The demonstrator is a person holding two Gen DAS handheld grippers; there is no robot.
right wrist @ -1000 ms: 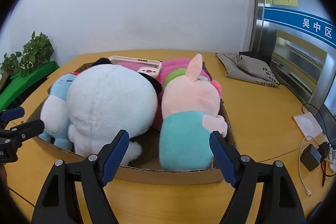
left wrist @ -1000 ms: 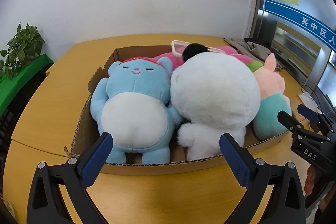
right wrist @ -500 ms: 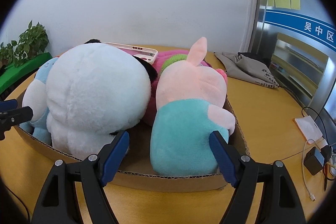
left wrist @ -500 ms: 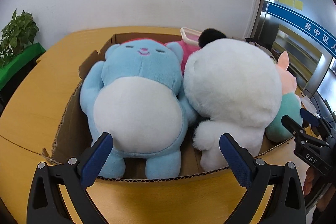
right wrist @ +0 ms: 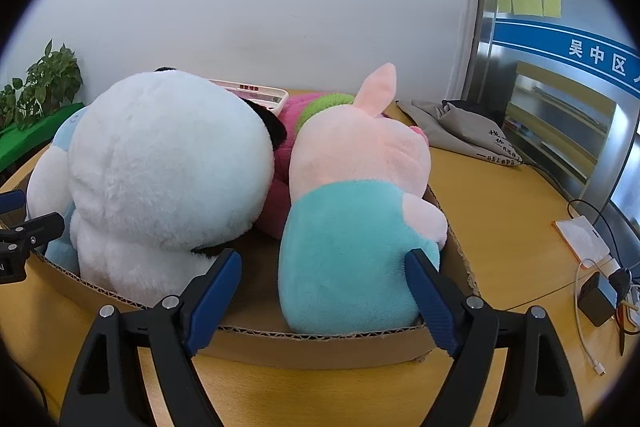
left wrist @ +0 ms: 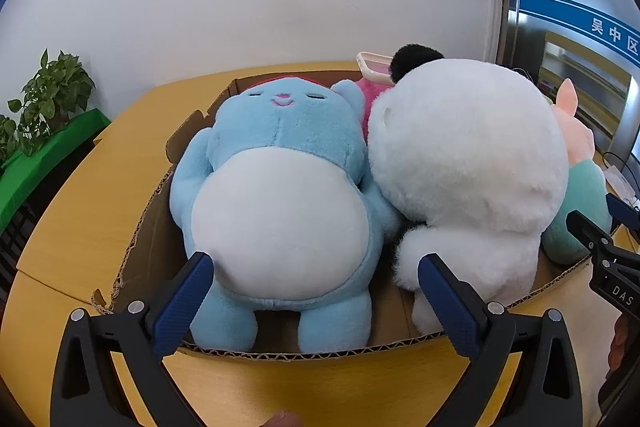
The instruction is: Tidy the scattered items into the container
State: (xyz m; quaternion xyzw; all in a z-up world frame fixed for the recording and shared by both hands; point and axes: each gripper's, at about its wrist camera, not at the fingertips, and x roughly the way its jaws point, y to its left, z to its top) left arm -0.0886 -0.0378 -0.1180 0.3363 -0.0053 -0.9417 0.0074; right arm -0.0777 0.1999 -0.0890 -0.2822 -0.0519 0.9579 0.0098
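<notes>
The scene is being viewed by two fisheye wrist cameras, each looking forward along its own open fingers from just above the near rim of the cardboard box (left wrist: 280, 351). The left view is being aimed at the blue plush (left wrist: 276, 203) from close range; the right view is being aimed at the pink pig plush (right wrist: 352, 227), equally close. The white plush (left wrist: 468, 167), the box and the back wall are being shared by both views.
</notes>
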